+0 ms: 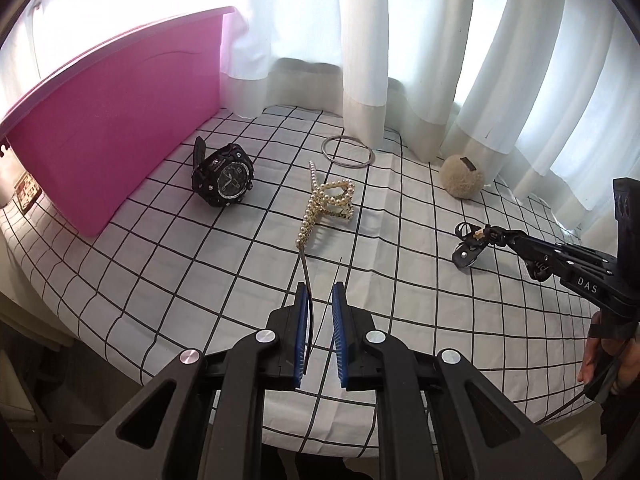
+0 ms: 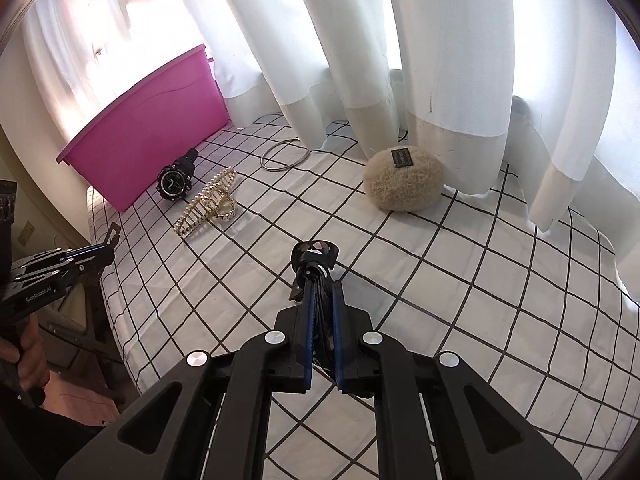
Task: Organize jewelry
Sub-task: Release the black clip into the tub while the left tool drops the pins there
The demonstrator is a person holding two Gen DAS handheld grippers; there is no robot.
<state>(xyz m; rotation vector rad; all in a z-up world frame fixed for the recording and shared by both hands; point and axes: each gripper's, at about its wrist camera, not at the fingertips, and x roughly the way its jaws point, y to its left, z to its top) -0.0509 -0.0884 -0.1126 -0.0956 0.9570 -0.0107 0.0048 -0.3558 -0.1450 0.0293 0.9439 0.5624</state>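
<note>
Jewelry lies spread on a white tablecloth [image 1: 168, 280] with a black grid, where the left gripper [image 1: 321, 292] hovers low with its blue-padded fingers apart and nothing between them. To the right, the right gripper [image 2: 321, 280] has its fingers clamped on a small black hair clip [image 2: 314, 258], held close to the cloth. Farther off, a pearl hair claw [image 1: 326, 204] lies on its side near the middle, a black wristwatch [image 1: 222, 178] sits beside a pink storage bin [image 1: 116, 120], and a silver bangle [image 1: 348, 151] and a fuzzy beige pouch [image 2: 402, 180] rest near the white curtains [image 2: 440, 60].
</note>
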